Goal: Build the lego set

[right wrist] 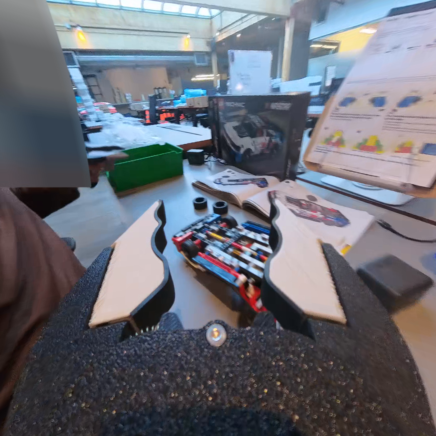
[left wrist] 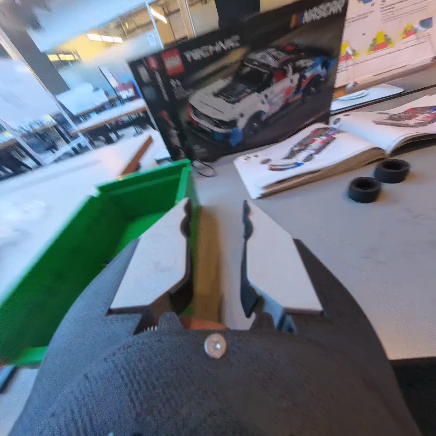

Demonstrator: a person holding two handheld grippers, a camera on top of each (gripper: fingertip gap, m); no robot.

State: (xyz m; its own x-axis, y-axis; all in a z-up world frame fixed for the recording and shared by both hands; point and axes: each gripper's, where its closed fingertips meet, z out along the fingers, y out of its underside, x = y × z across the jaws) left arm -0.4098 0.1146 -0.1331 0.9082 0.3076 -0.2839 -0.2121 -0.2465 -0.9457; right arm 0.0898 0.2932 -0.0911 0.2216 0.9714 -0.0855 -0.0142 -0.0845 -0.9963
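A part-built lego car chassis [right wrist: 226, 247], red, blue, black and white, lies on the grey table. My right gripper [right wrist: 215, 205] is open above it, with the chassis showing between its fingers, apart from them. Two loose black tyres [right wrist: 200, 203] [right wrist: 220, 207] lie just beyond the chassis; they also show in the left wrist view [left wrist: 364, 190] [left wrist: 391, 171]. My left gripper [left wrist: 215, 205] is open and empty, hovering over the right wall of a green bin [left wrist: 141, 191], which also shows in the right wrist view [right wrist: 146, 165]. The bin's inside is mostly hidden.
An open instruction booklet [left wrist: 306, 151] [right wrist: 238, 186] lies behind the tyres. The black set box [left wrist: 247, 94] [right wrist: 257, 134] stands upright at the back. A stand with printed sheets [right wrist: 382, 113] is at the right. A black block [right wrist: 394, 280] lies at the right. A sleeve [right wrist: 30, 271] is at the left. My hands' fingertips stand some 55 centimeters from each other. It is some 25 centimeters from my right tips to the black block [right wrist: 394, 280].
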